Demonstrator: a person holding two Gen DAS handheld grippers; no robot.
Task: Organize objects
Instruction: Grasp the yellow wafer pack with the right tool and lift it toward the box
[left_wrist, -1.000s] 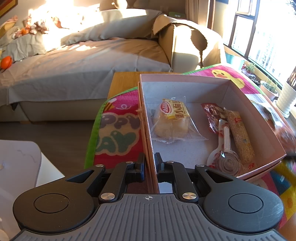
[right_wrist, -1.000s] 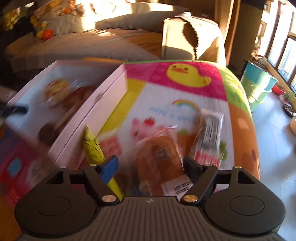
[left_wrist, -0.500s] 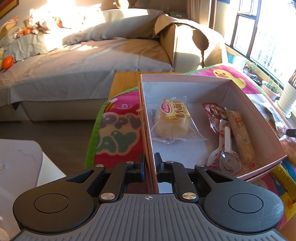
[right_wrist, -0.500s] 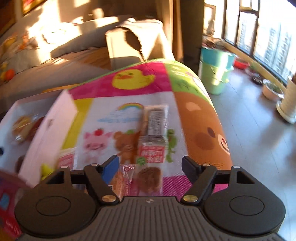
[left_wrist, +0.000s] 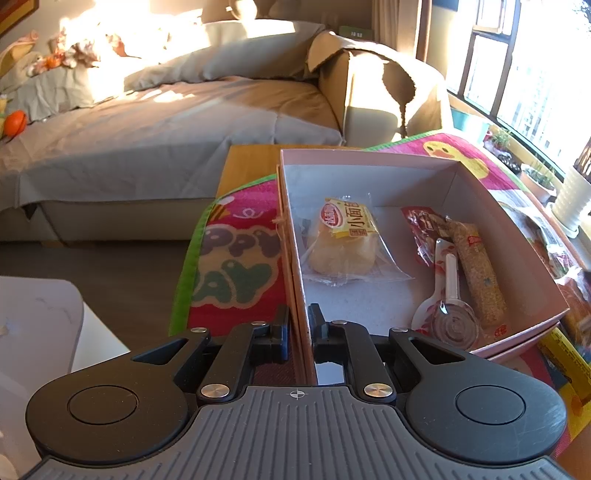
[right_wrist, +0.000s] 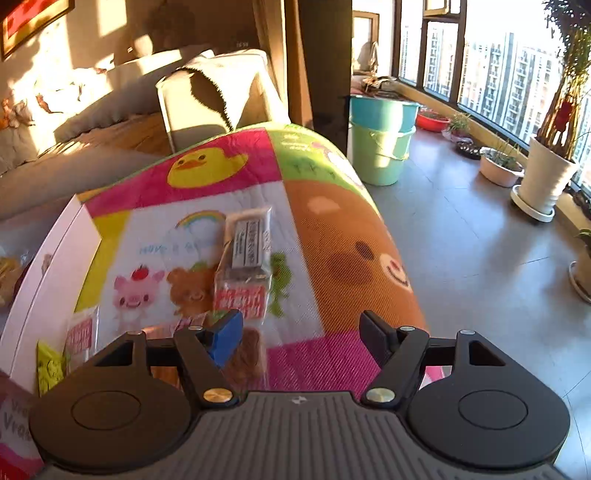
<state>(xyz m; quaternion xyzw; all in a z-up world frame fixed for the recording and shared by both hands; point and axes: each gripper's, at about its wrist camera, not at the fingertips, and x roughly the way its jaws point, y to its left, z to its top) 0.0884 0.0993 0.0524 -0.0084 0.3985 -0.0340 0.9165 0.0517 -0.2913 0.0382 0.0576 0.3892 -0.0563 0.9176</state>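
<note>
My left gripper is shut on the near left wall of the pink box. Inside the box lie a bagged bun, a red wrapper, a cereal bar and a lollipop. My right gripper hangs over the cartoon mat, its jaws wide apart and closing, with no pad touching anything. A brown snack packet lies under the blue pad. Just ahead of it is a grey-and-red packet. The box is at the left edge of the right wrist view.
A yellow packet and another wrapper lie beside the box. The mat's right edge drops to the floor, where stacked buckets and plant pots stand by the window. A sofa lies beyond the table, a white surface left.
The right wrist view has swung right and rolled, away from the box. The orange bread packet is no longer between its jaws, which stand a little narrower. The left gripper has not moved.
</note>
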